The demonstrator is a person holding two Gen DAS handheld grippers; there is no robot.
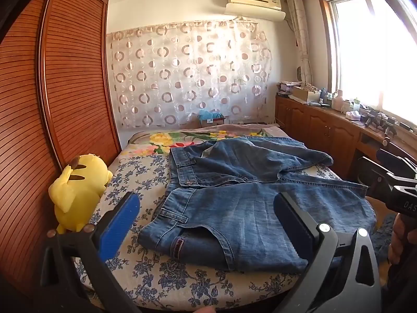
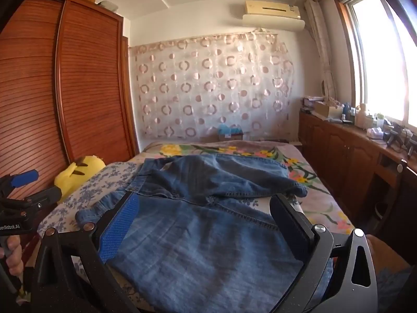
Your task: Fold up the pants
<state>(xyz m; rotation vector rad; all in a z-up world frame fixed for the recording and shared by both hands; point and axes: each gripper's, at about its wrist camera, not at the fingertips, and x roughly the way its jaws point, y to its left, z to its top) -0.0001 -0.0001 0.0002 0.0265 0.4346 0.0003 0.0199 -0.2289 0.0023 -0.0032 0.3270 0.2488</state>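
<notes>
Spreading across most of the bed [image 1: 161, 268], the jeans [image 1: 234, 208] lie front-up on the floral sheet, waistband toward the wardrobe [image 1: 65, 91] side and legs running off toward the window side. They are not flat: one leg is thrown back over the other in a loose, rumpled fold, so the folding looks barely begun, and the cloth probably sits in the middle of the mattress so both tools can reach it from the near edge. A yellow plush toy [image 1: 78, 190] is wedged beside the wardrobe, apart from the denim. Both tools hover over the near edge, tilted slightly down at the fabric. The left gripper [image 1: 206, 224] has its jaws spread wide, with nothing between them and no pad on the cloth. The right gripper [image 2: 203, 224] is equally wide and empty, framing the pale thigh area without touching it.
</notes>
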